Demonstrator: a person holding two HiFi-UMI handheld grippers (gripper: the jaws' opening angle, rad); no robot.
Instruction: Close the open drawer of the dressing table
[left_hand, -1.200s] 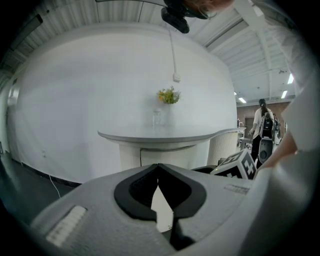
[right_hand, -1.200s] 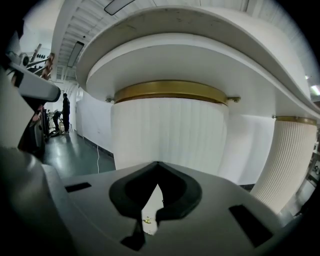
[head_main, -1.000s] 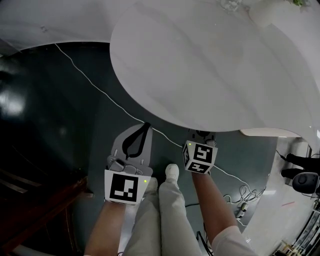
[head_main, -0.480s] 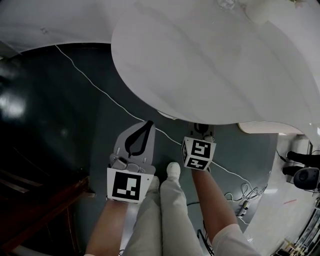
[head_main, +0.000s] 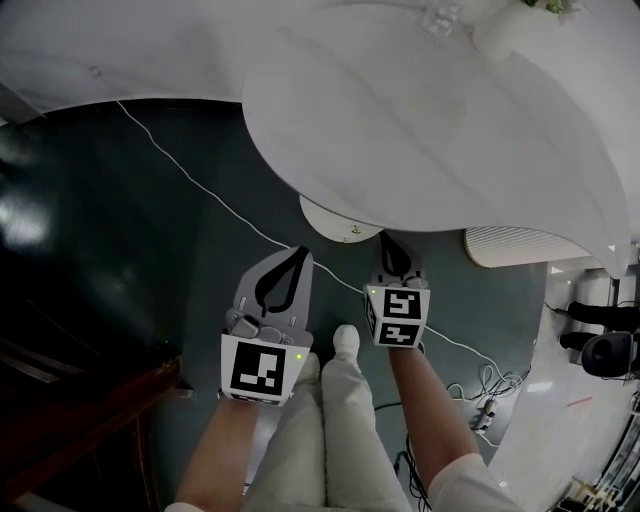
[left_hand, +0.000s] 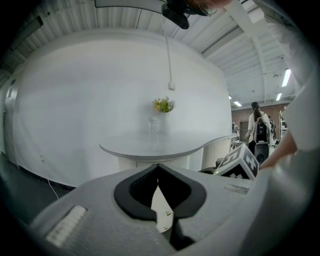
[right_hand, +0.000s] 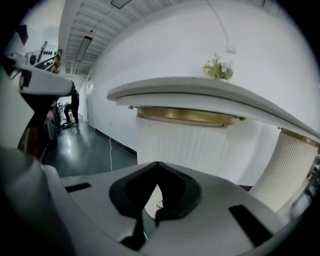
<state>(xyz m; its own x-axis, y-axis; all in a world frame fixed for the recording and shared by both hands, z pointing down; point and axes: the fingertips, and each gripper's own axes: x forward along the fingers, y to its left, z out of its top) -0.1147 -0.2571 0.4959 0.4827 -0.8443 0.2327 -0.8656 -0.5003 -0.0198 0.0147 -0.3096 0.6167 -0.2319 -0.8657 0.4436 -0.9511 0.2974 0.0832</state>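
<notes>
The drawer (head_main: 332, 216) sticks out from under the near edge of the white table top (head_main: 430, 150), showing from the head view as a pale rounded lip with a small gold knob (head_main: 352, 230) on its front. Both tools hang just short of it, over the dark floor (head_main: 120, 250). The left gripper (head_main: 297, 252) points at the drawer's left side, the right gripper (head_main: 389, 248) at its right side, close under the table's edge. Neither touches the drawer. In each gripper view the fingers are pressed together at their tips with nothing between them, left gripper (left_hand: 158, 169) and right gripper (right_hand: 158, 165) alike, and the drawer's pale front shows through the gap behind the tips. So the closing push looks not yet begun, and it will likely be made with blunt closed tips against a curved front. That is the main risk: a tip landing off centre could slide along the curve, or press one side only, so the drawer skews on its runners and jams part way. A tip riding too high may knock the table's edge instead. A hard shove could shake the flowers (right_hand: 217, 69) standing at the far edge. The thin white cable (head_main: 200, 185) runs across the floor near the person's shoe (head_main: 344, 342) and could catch a step forward.
</notes>
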